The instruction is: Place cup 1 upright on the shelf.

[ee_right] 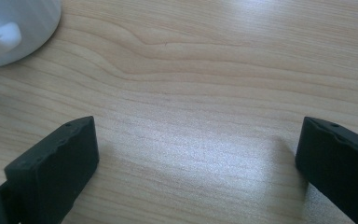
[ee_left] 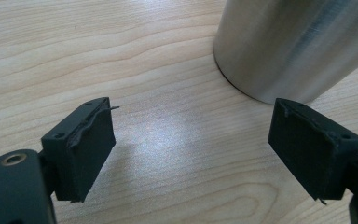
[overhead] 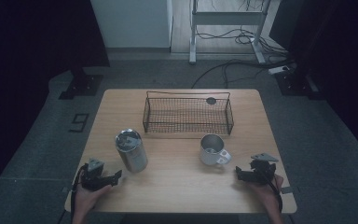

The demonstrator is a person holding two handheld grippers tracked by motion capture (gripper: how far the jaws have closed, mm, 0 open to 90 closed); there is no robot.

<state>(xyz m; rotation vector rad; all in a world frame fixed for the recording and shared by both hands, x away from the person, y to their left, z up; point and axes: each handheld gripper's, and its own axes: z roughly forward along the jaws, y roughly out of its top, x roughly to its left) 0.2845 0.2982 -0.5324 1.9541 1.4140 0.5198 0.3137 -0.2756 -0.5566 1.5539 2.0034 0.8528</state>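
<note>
Where the high view looks down on the wooden desk (overhead: 177, 182), a steel tumbler (overhead: 131, 150) stands upright on its left half and a white mug (overhead: 213, 150) stands upright on its right half, the two well apart. The mug handle (overhead: 223, 158) points toward the near right corner. Behind both, toward the far edge, sits a black wire basket (overhead: 188, 113); a small dark round object (overhead: 211, 100) appears at its far right corner, though the view is too coarse to tell whether it lies inside the basket or on the desk behind it. The left hand-held gripper (overhead: 114, 176) rests low at the near left of the desk, held by the person's left hand (overhead: 89, 196), and points toward the tumbler, just short of its base. In the left gripper view the left hand-held gripper (ee_left: 191, 144) has its jaws set wide apart with bare wood between them, and the tumbler (ee_left: 293, 42) stands just beyond the jaw on the right side of that view, not touching it. The right hand-held gripper (overhead: 240, 173) rests at the near right of the desk, held by the person's right hand (overhead: 265, 191), and points toward the mug, near its handle. In the right gripper view the right hand-held gripper (ee_right: 196, 154) likewise has its jaws spread wide over bare desk (ee_right: 205, 70), and the mug (ee_right: 14, 28) shows at the upper left corner, apart from both jaws. Grey floor (overhead: 37, 140) surrounds the desk, with cables (overhead: 233, 37) lying beyond its far side.
</note>
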